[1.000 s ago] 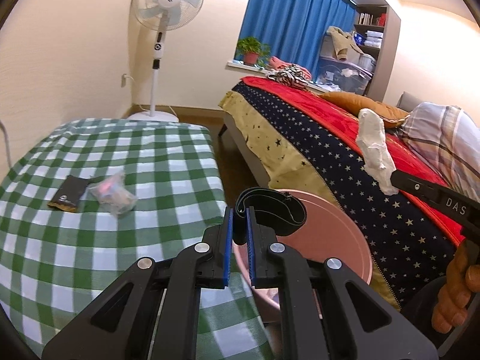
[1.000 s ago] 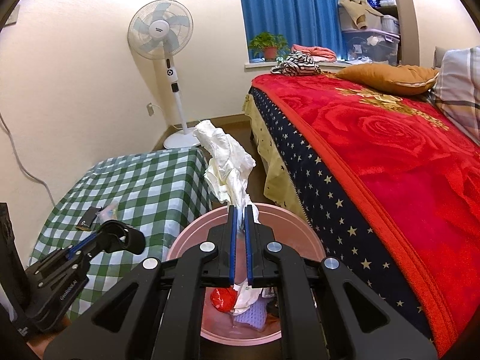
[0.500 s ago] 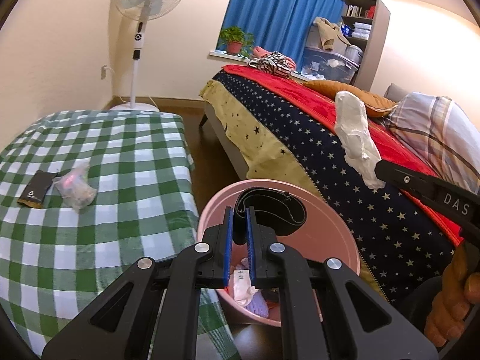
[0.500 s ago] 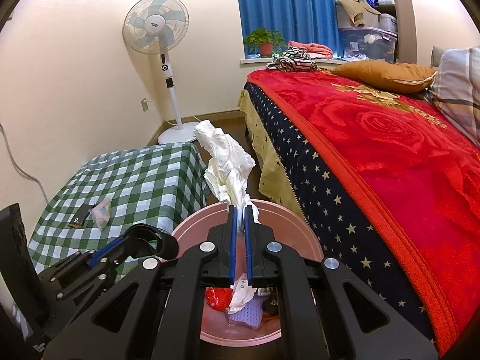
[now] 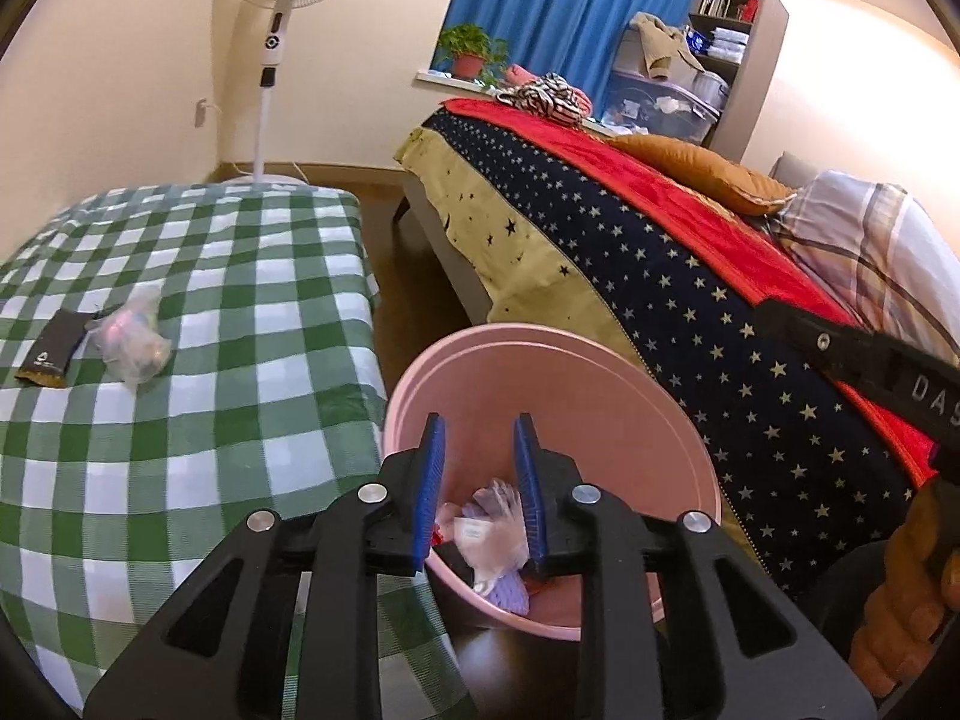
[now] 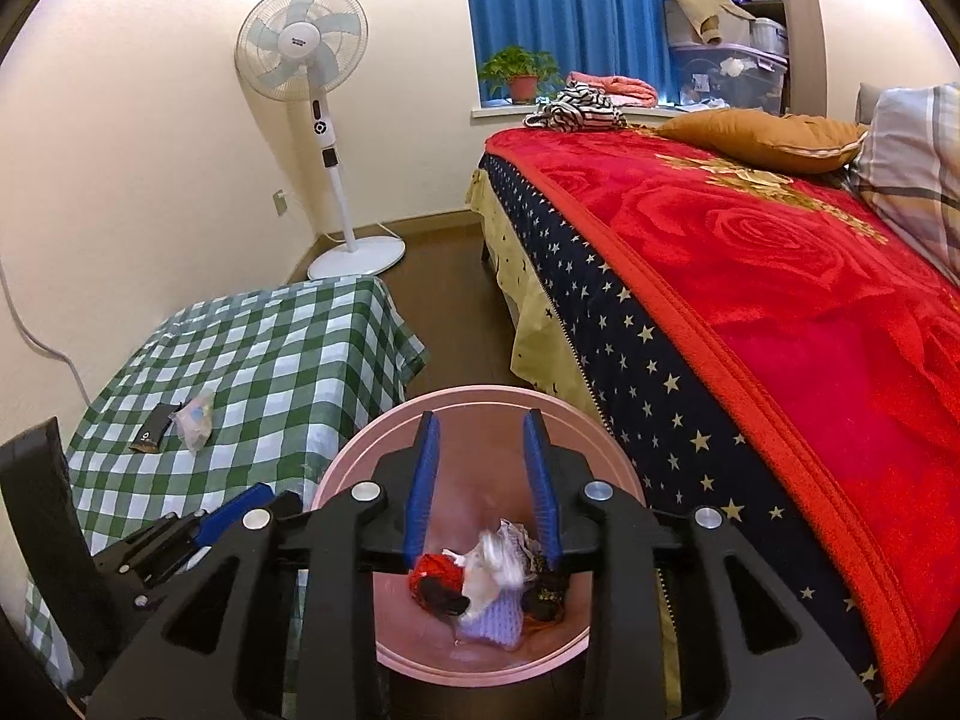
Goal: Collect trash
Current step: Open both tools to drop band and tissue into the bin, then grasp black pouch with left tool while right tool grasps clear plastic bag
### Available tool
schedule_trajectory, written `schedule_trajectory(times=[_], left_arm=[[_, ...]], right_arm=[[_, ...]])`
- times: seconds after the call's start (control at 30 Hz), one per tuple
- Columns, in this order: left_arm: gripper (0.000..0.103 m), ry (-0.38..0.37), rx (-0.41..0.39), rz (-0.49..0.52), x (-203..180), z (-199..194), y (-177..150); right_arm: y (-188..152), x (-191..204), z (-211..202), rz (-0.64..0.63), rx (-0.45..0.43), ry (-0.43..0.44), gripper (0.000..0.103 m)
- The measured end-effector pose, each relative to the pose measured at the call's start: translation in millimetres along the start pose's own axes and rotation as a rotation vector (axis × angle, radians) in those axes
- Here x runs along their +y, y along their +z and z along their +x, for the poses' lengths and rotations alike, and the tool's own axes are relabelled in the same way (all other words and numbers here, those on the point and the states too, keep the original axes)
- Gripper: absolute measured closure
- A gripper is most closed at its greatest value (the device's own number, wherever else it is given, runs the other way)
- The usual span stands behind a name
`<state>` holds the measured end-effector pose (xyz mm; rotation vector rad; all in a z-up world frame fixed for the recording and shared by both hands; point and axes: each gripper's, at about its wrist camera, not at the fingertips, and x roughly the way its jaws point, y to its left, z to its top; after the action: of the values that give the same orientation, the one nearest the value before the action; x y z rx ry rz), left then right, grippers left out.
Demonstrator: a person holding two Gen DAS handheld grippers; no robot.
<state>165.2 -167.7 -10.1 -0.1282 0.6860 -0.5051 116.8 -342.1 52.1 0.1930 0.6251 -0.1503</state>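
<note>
I am holding the left gripper [image 5: 478,438] low in the centre of the left wrist view, its blue ribbed jaws spread apart with nothing between them, hanging above the round pink plastic bin [image 5: 600,396]. Down inside the bin I am seeing crumpled trash [image 5: 492,534]: pale wrinkled paper and a lilac knitted-looking scrap.

In the right wrist view the right gripper [image 6: 480,438] is likewise sitting at lower centre, jaws parted wide and gripping nothing, over the same bin [image 6: 576,426]. Between its jaws a heap of trash [image 6: 489,576] is lying on the bin's floor: a red wad, a blurred white tissue, a dark wrapper and the lilac piece.

At the left of the left wrist view, a soft green-and-white checked cloth is covering the surface [image 5: 252,300]. On it a flat black sachet [image 5: 51,349] is lying just beside a crinkled clear plastic bag [image 5: 129,345]; I cannot tell whether they touch.

At the right of that view a bed [image 5: 690,276] is carrying a star-printed navy border and a plush red blanket.
</note>
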Motion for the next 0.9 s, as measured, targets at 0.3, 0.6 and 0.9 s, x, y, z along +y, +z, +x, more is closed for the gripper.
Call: schedule_trajectory(times=[0.3,0.6,0.9], left_arm=[[0.079,0.043,-0.041,-0.041,22.1,-19.6,2.9],[0.079,0.098,-0.077,-0.076,52.3,-34.7,6.2],[0.079,0.203,-0.110,-0.109,98.9,-49.6,9.4]], right_arm=[[-3.7,15.4,-13.7,-0.028,-0.031,0.048,0.073],[-2.2,31.6,-3.1,-0.016,-0.011,0.111,0.073],[3.2,77.4,20.3,-0.030,0.005,0.224,0.074]])
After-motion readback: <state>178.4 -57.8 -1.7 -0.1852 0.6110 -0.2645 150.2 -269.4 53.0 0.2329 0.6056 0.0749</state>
